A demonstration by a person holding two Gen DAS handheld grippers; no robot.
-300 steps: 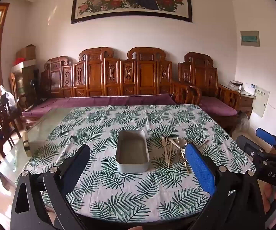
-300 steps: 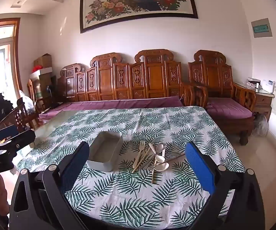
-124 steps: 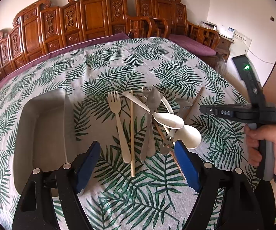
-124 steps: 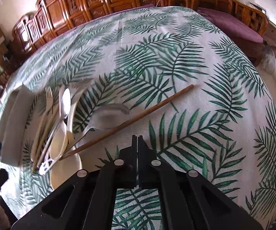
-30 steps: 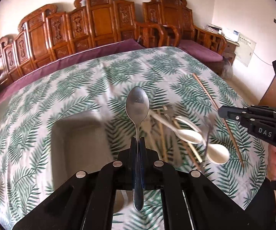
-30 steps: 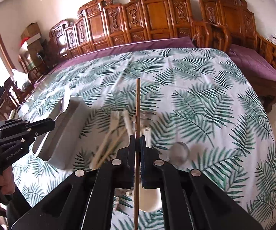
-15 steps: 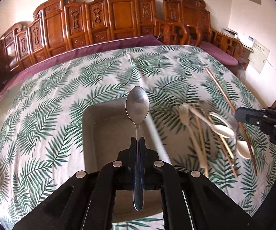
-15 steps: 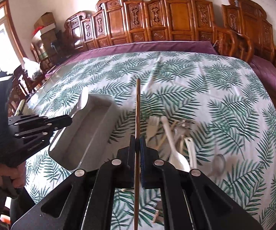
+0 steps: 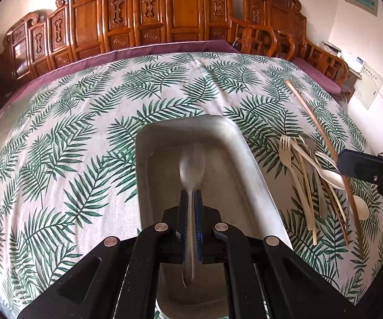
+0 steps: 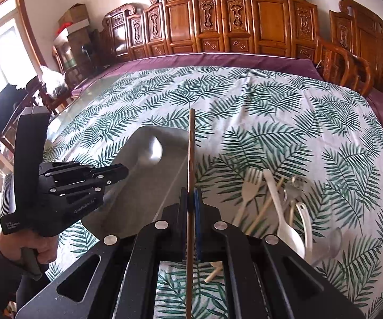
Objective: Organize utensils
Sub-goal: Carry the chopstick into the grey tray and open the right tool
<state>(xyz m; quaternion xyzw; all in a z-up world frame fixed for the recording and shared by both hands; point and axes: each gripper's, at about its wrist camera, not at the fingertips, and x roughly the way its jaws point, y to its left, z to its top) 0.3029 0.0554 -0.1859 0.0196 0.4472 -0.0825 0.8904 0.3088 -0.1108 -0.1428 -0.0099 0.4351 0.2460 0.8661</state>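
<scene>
My left gripper (image 9: pixel 191 194) is shut on a metal spoon (image 9: pixel 192 167), whose bowl hangs blurred over the inside of the grey rectangular tray (image 9: pixel 247 148). In the right wrist view the left gripper (image 10: pixel 122 171) reaches over the tray (image 10: pixel 130 199) and the spoon bowl (image 10: pixel 151 150) is low inside it. My right gripper (image 10: pixel 190 191) is shut on a brown wooden chopstick (image 10: pixel 190 154) that points forward above the tray's right rim. The same chopstick (image 9: pixel 316 122) shows in the left wrist view, held by the right gripper (image 9: pixel 342 162).
A pile of cream forks, spoons, chopsticks and a metal fork (image 9: pixel 313 178) lies on the leaf-patterned tablecloth (image 9: pixel 71 146) right of the tray; it also shows in the right wrist view (image 10: pixel 279 202). A carved wooden bench (image 9: pixel 164 24) stands behind the table.
My left gripper has moved down and forward, lowering the spoon into the tray. My right gripper with the chopstick has moved left, closer to the tray's right rim.
</scene>
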